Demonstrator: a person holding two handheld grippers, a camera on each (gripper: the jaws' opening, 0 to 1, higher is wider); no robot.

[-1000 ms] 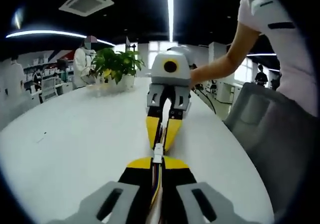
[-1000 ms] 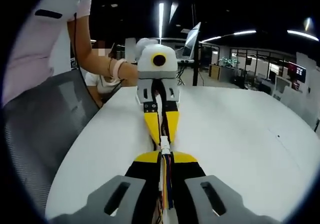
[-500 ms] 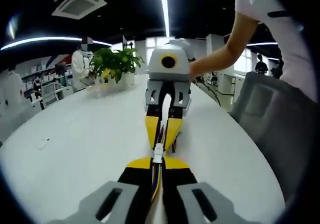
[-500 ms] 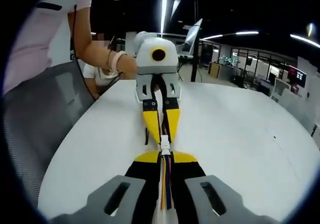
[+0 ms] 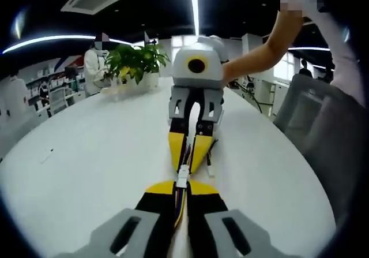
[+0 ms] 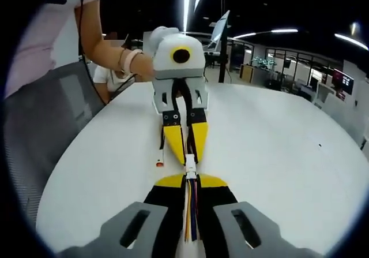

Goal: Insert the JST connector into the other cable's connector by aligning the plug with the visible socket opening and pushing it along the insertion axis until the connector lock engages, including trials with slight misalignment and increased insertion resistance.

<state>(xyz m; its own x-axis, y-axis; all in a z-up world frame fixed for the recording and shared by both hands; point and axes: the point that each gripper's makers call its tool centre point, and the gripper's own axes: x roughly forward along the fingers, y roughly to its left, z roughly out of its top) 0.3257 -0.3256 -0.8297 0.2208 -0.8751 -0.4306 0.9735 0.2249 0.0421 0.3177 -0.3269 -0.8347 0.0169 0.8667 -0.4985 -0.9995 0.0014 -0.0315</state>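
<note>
My left gripper [image 5: 181, 184] is shut on a cable of coloured wires [image 5: 180, 203] that ends in a small white JST connector [image 5: 182, 176]. Facing it tip to tip, my right gripper [image 5: 188, 165] is shut on the other cable. In the right gripper view, my right gripper [image 6: 190, 180] holds coloured wires [image 6: 190, 212], and the white connector [image 6: 189, 168] sits between its tips and those of my left gripper [image 6: 185, 159]. The two connector halves touch; whether the lock has caught cannot be told. A loose cable tail [image 6: 159, 162] hangs beside the yellow jaws.
Both grippers hover over a white oval table [image 5: 86, 148]. A potted plant [image 5: 135, 64] stands at its far end. A grey chair [image 6: 46, 125] stands at the table's edge, and the person's forearm [image 5: 259, 59] reaches in from that side. Another person [image 5: 95, 62] stands beyond the plant.
Both grippers have stayed tip to tip and shut. Both views have tilted a little. The loose cable tail beside the opposite jaws now hangs in plainer sight.
</note>
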